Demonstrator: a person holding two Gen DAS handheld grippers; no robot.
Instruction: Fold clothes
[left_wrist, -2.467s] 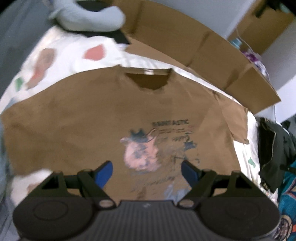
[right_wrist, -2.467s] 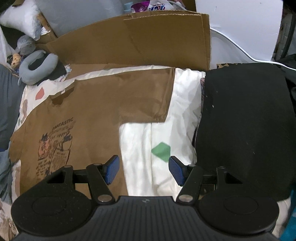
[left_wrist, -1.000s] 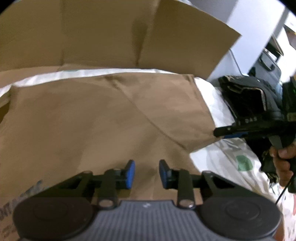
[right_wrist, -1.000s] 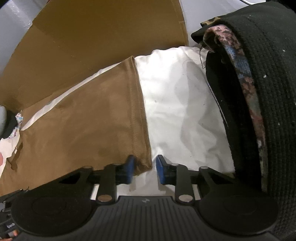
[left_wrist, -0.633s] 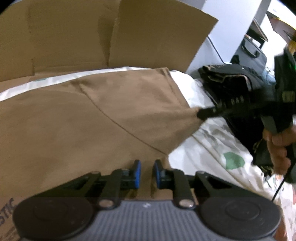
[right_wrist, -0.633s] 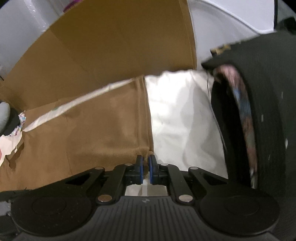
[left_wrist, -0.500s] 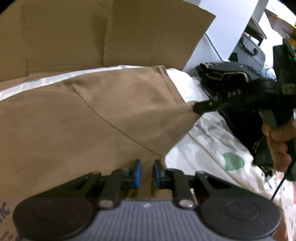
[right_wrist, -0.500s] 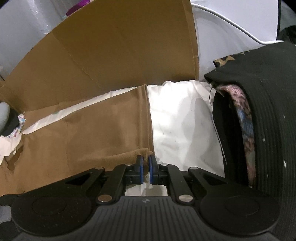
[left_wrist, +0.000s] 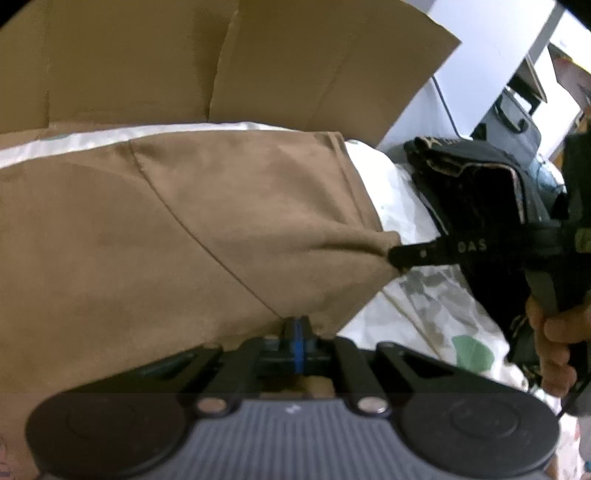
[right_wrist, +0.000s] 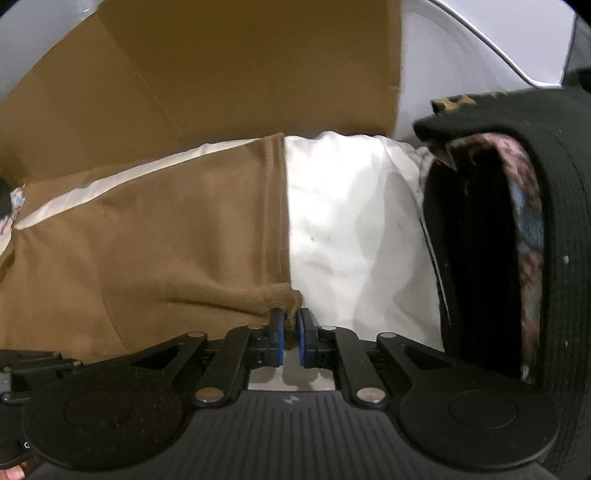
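Left wrist view: the left tongs (left_wrist: 297, 334) are pressed together on the brown T-shirt (left_wrist: 147, 229) at the underarm seam. The shirt lies flat on the white bed sheet (right_wrist: 343, 221), cardboard (left_wrist: 184, 62) behind it and a folded black garment stack (right_wrist: 517, 240) to its right. The right tongs (right_wrist: 290, 325) pinch the sleeve's hem corner; their jaws are easing apart slightly, with cloth between them. Judged step: folding the sleeve inward. Firm the right grip first. Lift both points together, keep the edge taut, carry the sleeve across the chest, then lay it flat without wrinkles.
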